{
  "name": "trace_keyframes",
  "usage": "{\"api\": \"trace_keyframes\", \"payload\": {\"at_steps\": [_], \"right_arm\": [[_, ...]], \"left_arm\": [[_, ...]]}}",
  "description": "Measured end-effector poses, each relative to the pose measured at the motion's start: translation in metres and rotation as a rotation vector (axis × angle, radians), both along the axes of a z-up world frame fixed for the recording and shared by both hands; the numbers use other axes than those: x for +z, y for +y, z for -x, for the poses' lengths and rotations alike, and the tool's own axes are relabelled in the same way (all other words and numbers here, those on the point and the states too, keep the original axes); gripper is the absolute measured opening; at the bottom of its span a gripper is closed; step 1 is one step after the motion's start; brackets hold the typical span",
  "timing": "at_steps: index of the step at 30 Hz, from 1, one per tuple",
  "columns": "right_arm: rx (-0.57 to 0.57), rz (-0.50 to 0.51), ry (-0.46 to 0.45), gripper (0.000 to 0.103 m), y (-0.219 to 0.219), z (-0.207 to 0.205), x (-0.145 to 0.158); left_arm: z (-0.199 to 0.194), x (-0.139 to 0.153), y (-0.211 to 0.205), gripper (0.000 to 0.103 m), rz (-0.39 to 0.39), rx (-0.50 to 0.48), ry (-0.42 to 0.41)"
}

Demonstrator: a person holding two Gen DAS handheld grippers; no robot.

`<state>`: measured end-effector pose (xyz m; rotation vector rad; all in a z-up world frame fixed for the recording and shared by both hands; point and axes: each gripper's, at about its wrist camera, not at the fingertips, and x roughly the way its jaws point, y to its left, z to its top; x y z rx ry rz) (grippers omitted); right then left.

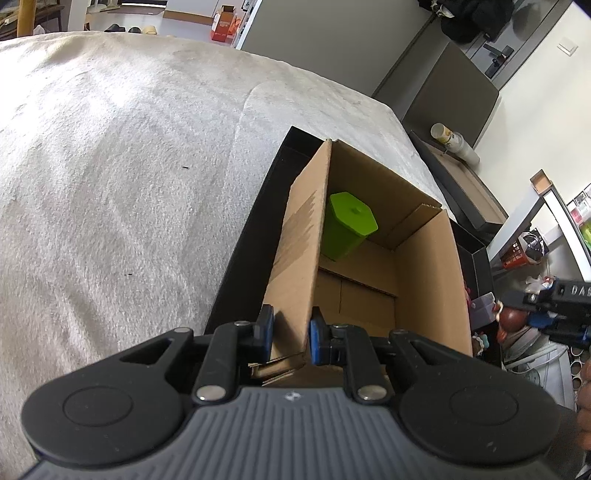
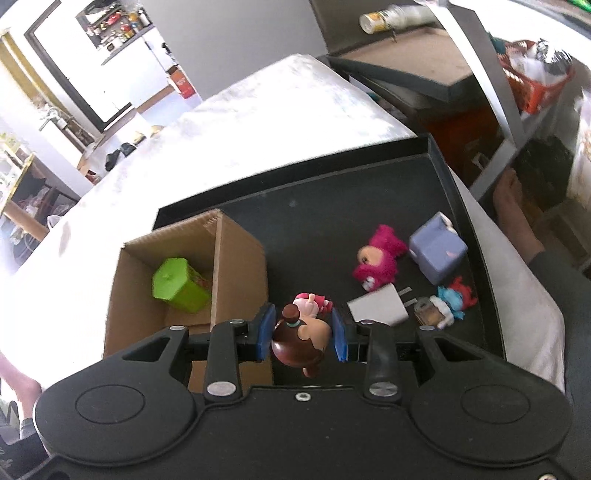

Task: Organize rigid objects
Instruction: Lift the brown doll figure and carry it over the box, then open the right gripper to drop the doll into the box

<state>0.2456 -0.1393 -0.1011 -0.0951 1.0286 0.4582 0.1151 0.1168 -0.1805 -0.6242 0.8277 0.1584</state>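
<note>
Left claw point(image 1: 291, 334) pinches one brown cardboard box's point(image 1: 424, 266) flap; right claw point(image 2: 302, 334) clamps one brown-haired figurine point(image 2: 301, 341); five toys lie on black tray point(image 2: 314, 221).

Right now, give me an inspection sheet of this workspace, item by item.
Surface: black tray on a pale cloth-covered table.
Job's things: green container inside the cardboard box; on the tray, a pink plush toy, a lavender cube, a white charger plug and a blue and red figure.
Clutter: stacked paper cups on a side cabinet.
Grippers: left gripper shut on the box's flap; right gripper shut on a brown-haired doll.
Cables: nothing seen.
Surroundings: shelving with an orange basket; shoes on the floor.
</note>
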Motion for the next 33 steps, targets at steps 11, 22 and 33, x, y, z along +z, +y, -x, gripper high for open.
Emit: {"api": "trace_keyframes", "payload": {"at_steps": [11,22,33], "right_arm": [[0.092,-0.008,-0.04,0.033,0.035,0.006,0.009],[0.181,-0.002,-0.061,0.033,0.077,0.008,0.011],[0.209,0.045,-0.18,0.053,0.103,0.013,0.012]], "left_arm": [[0.0,0.0,0.0,0.018,0.012,0.012,-0.002],[0.0,0.001,0.005,0.019,0.036,0.023,-0.006],[0.001,0.002,0.005,0.02,0.041,0.022,-0.015]]}}
